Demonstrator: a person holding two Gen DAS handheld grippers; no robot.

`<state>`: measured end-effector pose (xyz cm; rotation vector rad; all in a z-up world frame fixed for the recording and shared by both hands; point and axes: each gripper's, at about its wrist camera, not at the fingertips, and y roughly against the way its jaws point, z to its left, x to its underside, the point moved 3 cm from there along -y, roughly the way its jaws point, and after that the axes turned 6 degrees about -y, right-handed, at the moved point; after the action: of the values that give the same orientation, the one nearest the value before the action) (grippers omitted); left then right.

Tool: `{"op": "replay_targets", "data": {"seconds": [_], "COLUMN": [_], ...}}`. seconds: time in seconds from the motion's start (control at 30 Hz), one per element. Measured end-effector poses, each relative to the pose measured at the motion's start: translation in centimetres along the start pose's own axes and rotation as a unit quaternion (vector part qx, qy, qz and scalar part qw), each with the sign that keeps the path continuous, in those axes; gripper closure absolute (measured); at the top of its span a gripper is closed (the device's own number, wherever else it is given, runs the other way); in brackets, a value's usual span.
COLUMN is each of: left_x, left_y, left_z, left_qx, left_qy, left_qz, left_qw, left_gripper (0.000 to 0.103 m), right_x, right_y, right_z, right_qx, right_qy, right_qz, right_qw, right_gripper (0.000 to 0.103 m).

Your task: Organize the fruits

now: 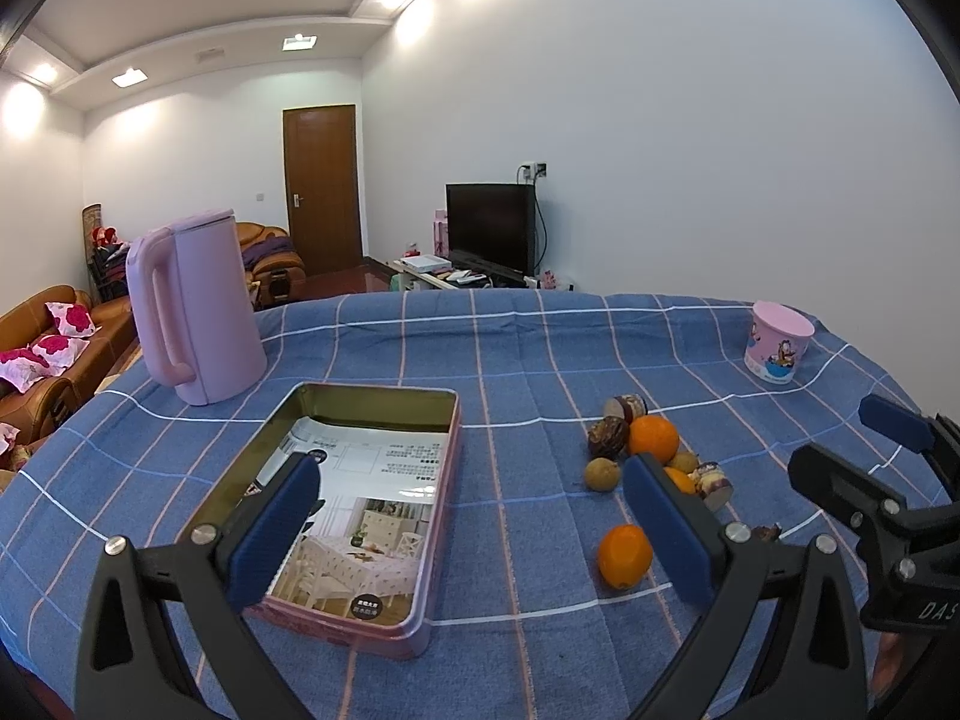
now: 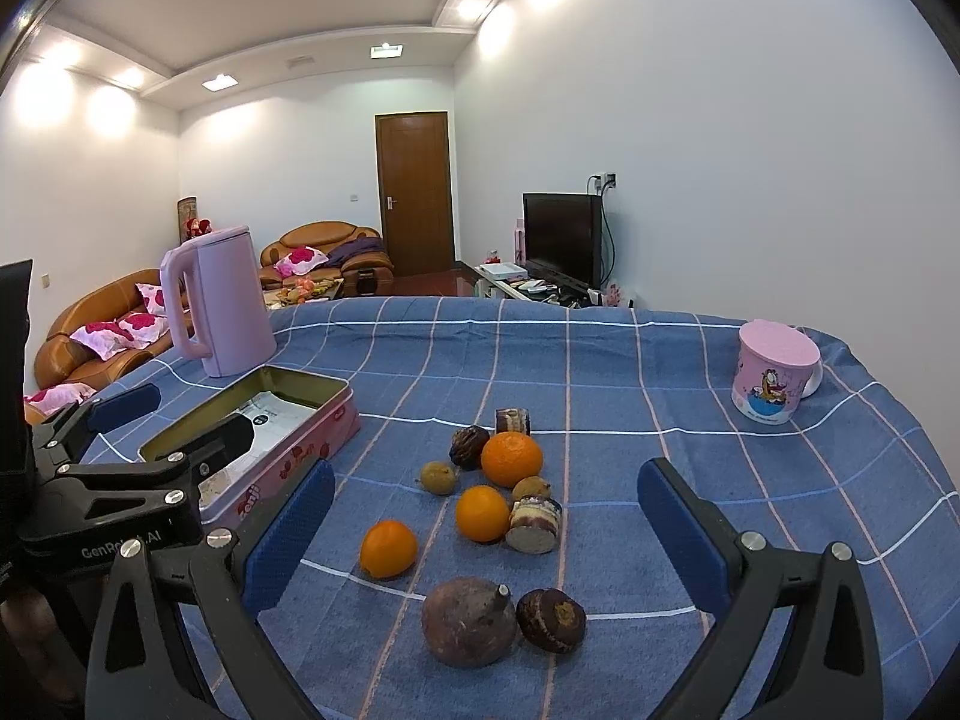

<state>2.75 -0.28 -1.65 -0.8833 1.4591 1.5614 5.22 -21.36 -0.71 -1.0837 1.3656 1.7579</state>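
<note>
Fruits lie loose on the bench's blue checked cloth [image 2: 600, 372], none in the pink tin [image 1: 441, 546]. Right claw [image 2: 486, 531] is spread wide and empty above three oranges [image 2: 511, 459], small brown fruits and a large brown one [image 2: 468, 621]. Left claw [image 1: 468, 531] is also spread and empty, over the tin's near edge. Farther back stand a pink kettle [image 1: 198, 312] and, near the right edge, a pink cup [image 2: 774, 369].

**What the views hide or cut off**

In the left wrist view the left gripper's [image 1: 468, 531] right finger [image 1: 666, 531] covers part of the fruit cluster [image 1: 651, 450]; the right gripper [image 1: 888, 480] is cut by the frame edge; print on the tin's [image 1: 420, 630] paper liner [image 1: 366, 516] is too small to read.
</note>
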Motion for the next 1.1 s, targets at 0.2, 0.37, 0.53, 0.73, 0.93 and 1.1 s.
{"op": "replay_targets", "data": {"seconds": [0.2, 0.37, 0.53, 0.73, 0.93, 1.1], "left_x": [0.07, 0.11, 0.22, 0.31, 0.31, 0.27], "left_y": [-0.04, -0.04, -0.06, 0.00, 0.00, -0.04], "left_z": [0.06, 0.10, 0.33, 0.49, 0.50, 0.55], "left_qx": [0.000, 0.000, 0.000, 0.000, 0.000, 0.001], "left_qy": [0.001, 0.001, 0.002, 0.003, 0.003, 0.003], "left_qz": [0.001, 0.001, 0.002, 0.002, 0.002, 0.003], "left_qw": [1.0000, 1.0000, 1.0000, 1.0000, 1.0000, 1.0000], "left_gripper": [0.000, 0.000, 0.000, 0.000, 0.000, 0.000], "right_x": [0.04, 0.12, 0.28, 0.32, 0.41, 0.43], "right_y": [-0.03, -0.06, -0.10, -0.20, -0.15, -0.15], "right_z": [-0.08, -0.04, -0.06, -0.11, -0.10, -0.07], "right_qx": [-0.002, -0.001, -0.002, -0.003, -0.004, -0.005], "right_qy": [0.000, 0.000, -0.002, -0.003, -0.003, -0.003], "right_qz": [0.001, 0.002, 0.003, 0.004, 0.005, 0.005], "right_qw": [1.000, 1.000, 1.000, 1.000, 1.000, 1.000], "right_gripper": [0.001, 0.001, 0.001, 0.001, 0.001, 0.001]}}
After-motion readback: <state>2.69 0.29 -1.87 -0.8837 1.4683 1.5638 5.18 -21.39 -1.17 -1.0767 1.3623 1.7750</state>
